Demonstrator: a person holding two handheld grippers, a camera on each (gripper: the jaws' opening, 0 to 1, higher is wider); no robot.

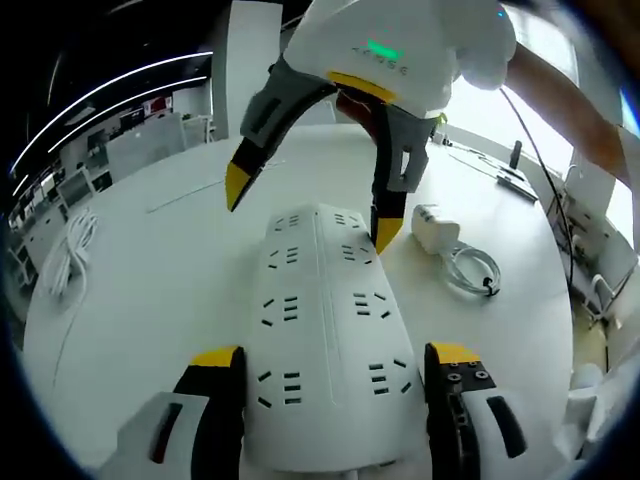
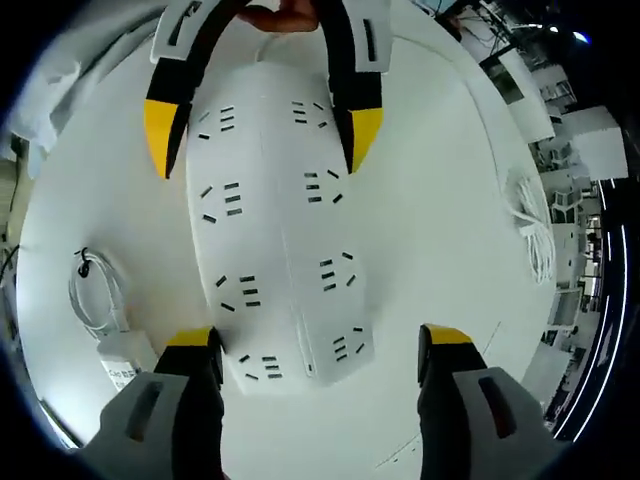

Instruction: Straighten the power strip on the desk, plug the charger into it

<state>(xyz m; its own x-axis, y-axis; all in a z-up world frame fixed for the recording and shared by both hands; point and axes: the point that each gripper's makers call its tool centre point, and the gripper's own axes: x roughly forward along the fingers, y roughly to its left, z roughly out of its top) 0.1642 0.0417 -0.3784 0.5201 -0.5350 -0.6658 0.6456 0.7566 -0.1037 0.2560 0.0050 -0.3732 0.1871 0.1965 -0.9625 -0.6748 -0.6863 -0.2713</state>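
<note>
A wide white power strip (image 1: pixel 325 330) with two rows of sockets lies flat on the white desk (image 1: pixel 150 300). My left gripper (image 1: pixel 335 358) is open, its yellow-tipped jaws standing either side of the strip's near end. My right gripper (image 1: pixel 312 208) comes in from the far side, open, with its jaws astride the strip's other end. In the right gripper view the same power strip (image 2: pixel 280 230) runs between my right gripper (image 2: pixel 318 338) and the left gripper (image 2: pixel 262 128). A white charger (image 1: pixel 433 225) with its coiled cable (image 1: pixel 470 270) rests beside the strip; it is the charger (image 2: pixel 125 360) near my right gripper's left jaw.
A bundled white cable (image 1: pixel 70 250) lies further off on the desk, the same bundle (image 2: pixel 530 225) as in the right gripper view. Small dark items and cords (image 1: pixel 510 175) sit near the far desk edge. A person's arm (image 1: pixel 580 110) reaches behind the right gripper.
</note>
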